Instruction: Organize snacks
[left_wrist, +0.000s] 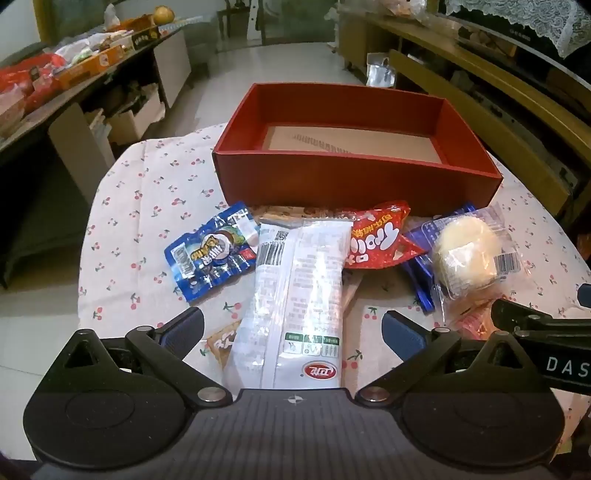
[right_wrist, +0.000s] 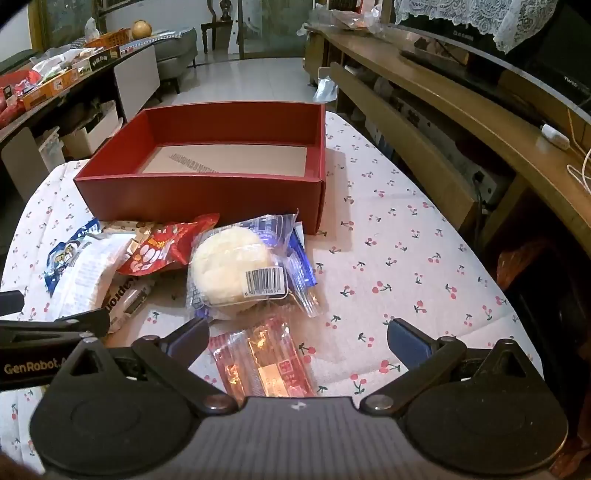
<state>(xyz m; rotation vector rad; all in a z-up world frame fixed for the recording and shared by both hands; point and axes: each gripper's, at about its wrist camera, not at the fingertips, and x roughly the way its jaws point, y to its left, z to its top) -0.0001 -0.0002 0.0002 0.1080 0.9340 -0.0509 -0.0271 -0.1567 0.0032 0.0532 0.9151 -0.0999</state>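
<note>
Two open grippers, white packet (left_wrist: 295, 295) between left gripper (left_wrist: 291, 332)

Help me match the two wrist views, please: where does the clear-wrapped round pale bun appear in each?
Left wrist view: the bun lies right of centre, at the right end of the snack pile.
Right wrist view: the bun sits at centre, just left of the middle.
Shared landmark: the red box stands behind the pile in both.

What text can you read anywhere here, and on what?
"DAS", cut off: right hand-held gripper arm.
"GenRobot.": left hand-held gripper arm.
"apron", partly hidden: brown wrapper.
White packet, blue packet, red packet, bun wrapper barcode: print unreadable.
</note>
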